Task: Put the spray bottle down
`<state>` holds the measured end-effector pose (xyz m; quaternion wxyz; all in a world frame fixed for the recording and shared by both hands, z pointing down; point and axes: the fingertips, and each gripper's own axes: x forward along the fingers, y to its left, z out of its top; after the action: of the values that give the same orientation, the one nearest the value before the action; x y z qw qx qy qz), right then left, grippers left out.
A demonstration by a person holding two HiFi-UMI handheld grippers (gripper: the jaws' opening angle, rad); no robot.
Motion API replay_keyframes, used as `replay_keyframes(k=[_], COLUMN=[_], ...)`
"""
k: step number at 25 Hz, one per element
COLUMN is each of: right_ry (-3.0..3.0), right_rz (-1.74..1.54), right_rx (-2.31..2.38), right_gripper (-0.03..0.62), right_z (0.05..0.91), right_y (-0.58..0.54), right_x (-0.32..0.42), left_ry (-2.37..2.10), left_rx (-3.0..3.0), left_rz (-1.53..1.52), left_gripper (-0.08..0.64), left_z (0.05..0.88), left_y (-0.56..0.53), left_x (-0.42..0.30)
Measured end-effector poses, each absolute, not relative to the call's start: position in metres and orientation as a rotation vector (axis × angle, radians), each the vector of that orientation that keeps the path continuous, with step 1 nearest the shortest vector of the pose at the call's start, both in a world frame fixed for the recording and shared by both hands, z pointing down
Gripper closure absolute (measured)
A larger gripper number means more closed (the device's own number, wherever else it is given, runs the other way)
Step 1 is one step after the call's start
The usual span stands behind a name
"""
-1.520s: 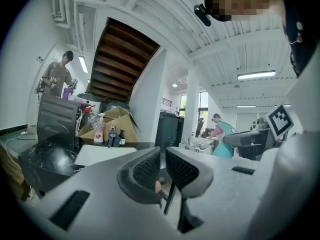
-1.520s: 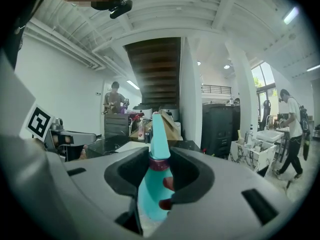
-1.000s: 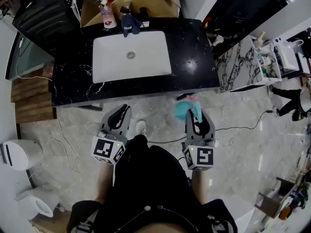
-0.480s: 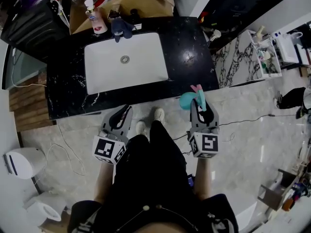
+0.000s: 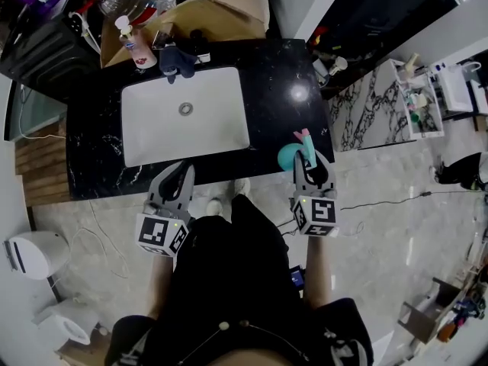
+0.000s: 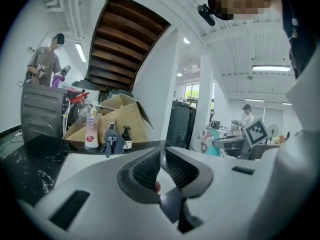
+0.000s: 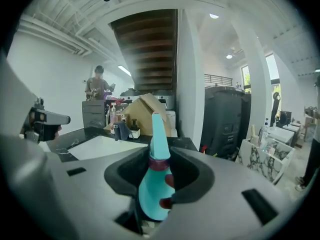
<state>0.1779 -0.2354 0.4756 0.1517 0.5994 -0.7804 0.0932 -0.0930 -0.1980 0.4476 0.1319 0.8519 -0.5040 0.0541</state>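
A teal spray bottle (image 5: 289, 156) with a pink trigger stands upright between the jaws of my right gripper (image 5: 311, 166), which is shut on it. In the right gripper view the bottle (image 7: 154, 186) fills the gap, its nozzle pointing up. It hangs over the front right edge of the black counter (image 5: 282, 90). My left gripper (image 5: 180, 175) is shut and holds nothing, just before the counter's front edge, below the white sink (image 5: 183, 124). In the left gripper view its pads (image 6: 145, 170) sit close together with only a thin slit.
At the counter's back stand a pink soap bottle (image 5: 128, 40), a dark cloth (image 5: 175, 58) on the tap and a cardboard box (image 5: 221, 6). A marble-patterned shelf (image 5: 366, 105) is to the right, with a black cabinet (image 7: 225, 119) behind it. A person's legs and shoes are below me.
Both grippers have moved forward to the counter. The spray bottle, still gripped, has gone from over the floor to over the counter's front right edge.
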Motion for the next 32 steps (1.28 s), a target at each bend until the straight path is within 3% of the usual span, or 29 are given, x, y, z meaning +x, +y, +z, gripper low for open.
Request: replay_keyframes(k=[11,32], right_ry=[-2.295,-2.292], right_rz=[0.326,0.395], right_rx=[1.676,1.678], right_gripper=[0.454,0.453], right_z=[0.498,0.501], right_y=[-0.292,-0.292], right_x=[0.198,0.204], left_ry=[-1.396,-1.402], left_rx=[2.511,2.502], left_rz=[0.201,0.196], left_gripper=[0.523,0.523], left_z=[0.451,0.455], left_y=[-0.253,-0.257], left_x=[-0.03,-0.03])
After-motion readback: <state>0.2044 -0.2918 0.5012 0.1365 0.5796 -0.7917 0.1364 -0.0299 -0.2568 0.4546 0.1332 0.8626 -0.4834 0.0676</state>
